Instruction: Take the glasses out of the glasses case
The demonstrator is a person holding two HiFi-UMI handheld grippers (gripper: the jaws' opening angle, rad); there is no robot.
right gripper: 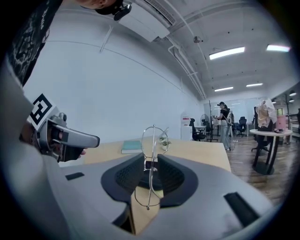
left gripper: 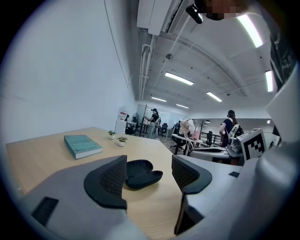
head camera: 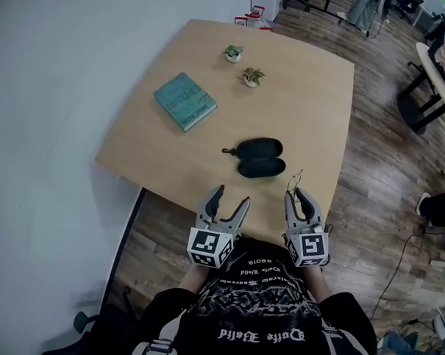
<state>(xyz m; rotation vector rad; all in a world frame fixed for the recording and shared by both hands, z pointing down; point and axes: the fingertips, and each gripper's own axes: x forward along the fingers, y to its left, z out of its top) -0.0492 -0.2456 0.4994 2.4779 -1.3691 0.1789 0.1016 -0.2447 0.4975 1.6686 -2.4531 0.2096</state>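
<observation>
Between the pads of the right gripper (head camera: 297, 197), a pair of thin wire-rimmed glasses (right gripper: 152, 167) is pinched near the bridge, one lens ring standing above the jaws and the other hanging below. Ahead of the left gripper (left gripper: 149, 165), whose jaws are spread with nothing between them, the black glasses case (left gripper: 140, 172) lies open on the table (head camera: 299, 103); it looks empty, though the low angle hides part of its hollow. By my reading the removal itself is done and the glasses are being carried clear. Next comes a gentle lowering onto bare wood beside the case, then easing the jaws apart without bending the frame.
</observation>
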